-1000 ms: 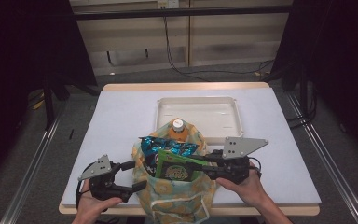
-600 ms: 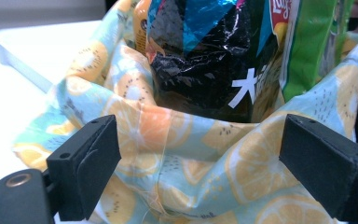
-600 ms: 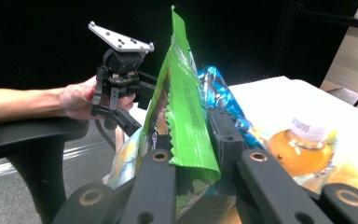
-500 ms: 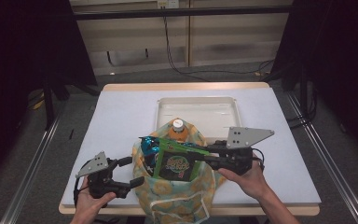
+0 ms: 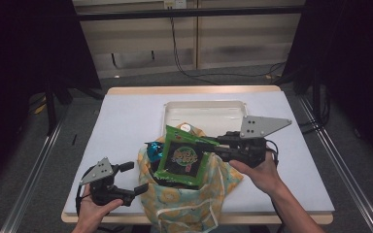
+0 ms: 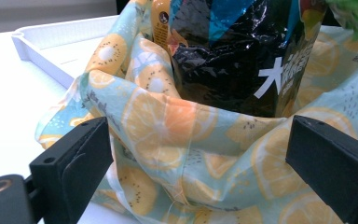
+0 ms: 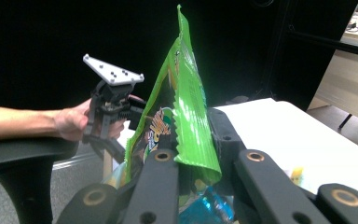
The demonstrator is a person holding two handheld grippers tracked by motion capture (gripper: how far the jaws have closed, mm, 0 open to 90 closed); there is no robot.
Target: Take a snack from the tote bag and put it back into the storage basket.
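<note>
Fingers of our right gripper (image 7: 189, 161) pinch the green snack packet (image 5: 184, 156) above the fruit-print bag (image 5: 184, 204); the left gripper (image 5: 138, 178), just opening wide, flanks the bag. We lift straight, steadying cloth.

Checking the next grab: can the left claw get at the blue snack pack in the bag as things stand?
Probably not directly. The left claw sits open beside the fruit-print bag; its cloth wall stands between it and the blue pack, and the green packet in the right claw overhangs.
</note>
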